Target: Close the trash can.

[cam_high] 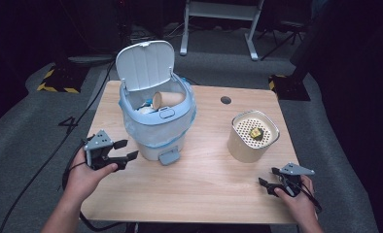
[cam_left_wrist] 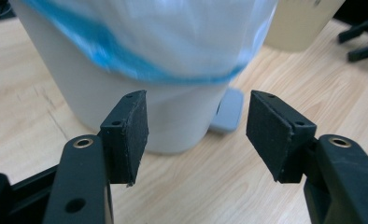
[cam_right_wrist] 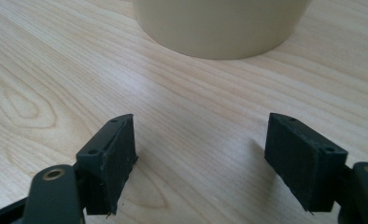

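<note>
High view: a small white pedal bin [cam_high: 153, 121] with a blue liner stands on the wooden bench [cam_high: 204, 179], lid [cam_high: 145, 64] raised, a paper cup [cam_high: 168, 99] and other rubbish lying on top inside it. To its right, well apart, sits a cream canister [cam_high: 252, 137] with a perforated top and a small yellowish scrap [cam_high: 255, 133] resting on that grid. The left tool [cam_high: 123, 154] hovers just beside the bin's lower left, jaws wide apart with nothing between them; in the left gripper view its pads [cam_left_wrist: 130, 135] frame the bin wall and the grey pedal [cam_left_wrist: 228, 111] beyond. The right tool [cam_high: 267, 180] lies low near the bench's front right, short of the canister, jaws likewise spread and empty; the right gripper view shows bare wood between its pads [cam_right_wrist: 308, 161]. The work seems to be clearing rubbish into the bin, and the scrap looks like the next piece. To do it well, the right tool should come down on the scrap from above, pinch lightly so it isn't pushed into the holes, and the left should keep clear of the lid.
</note>
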